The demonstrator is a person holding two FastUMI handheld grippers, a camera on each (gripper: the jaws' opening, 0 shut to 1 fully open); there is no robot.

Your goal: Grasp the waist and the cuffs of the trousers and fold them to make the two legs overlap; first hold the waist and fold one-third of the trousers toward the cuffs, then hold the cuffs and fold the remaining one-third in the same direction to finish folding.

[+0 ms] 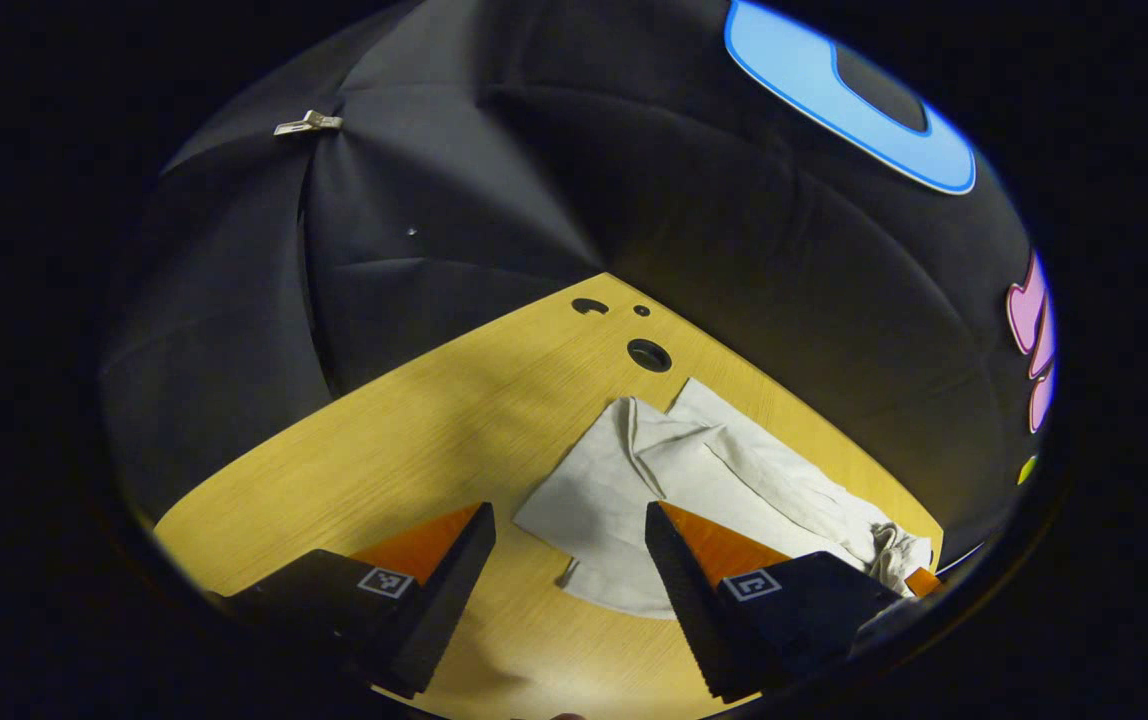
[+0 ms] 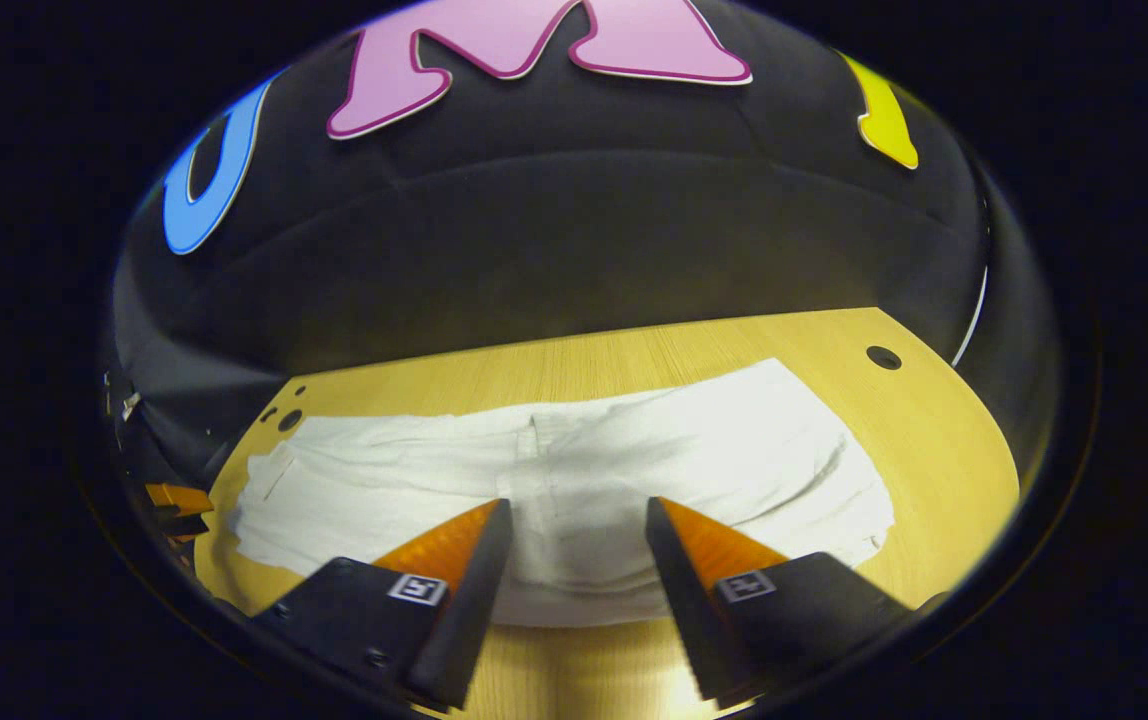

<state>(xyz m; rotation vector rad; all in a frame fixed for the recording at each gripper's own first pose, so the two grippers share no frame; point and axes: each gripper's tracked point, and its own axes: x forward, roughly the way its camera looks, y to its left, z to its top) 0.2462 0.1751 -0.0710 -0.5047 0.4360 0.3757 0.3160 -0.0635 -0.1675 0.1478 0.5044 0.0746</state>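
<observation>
White trousers (image 2: 574, 480) lie spread flat across the wooden table (image 2: 634, 360), their length running left to right in the right gripper view. My right gripper (image 2: 572, 560) hovers open over their near edge around the middle, holding nothing. In the left gripper view the trousers (image 1: 694, 480) lie to the right, with a creased end near the table's corner and bunched cloth at the far right. My left gripper (image 1: 569, 560) stands open above the table; its right finger overlaps the cloth's near edge and its left finger is over bare wood. The other gripper (image 2: 174, 505) peeks in at the right gripper view's left edge.
The table (image 1: 414, 430) has several round holes near one corner (image 1: 648, 354) and another hole (image 2: 882, 357) at the far right. Black cloth walls close in right behind the table edges. Bare wood lies left of the trousers in the left gripper view.
</observation>
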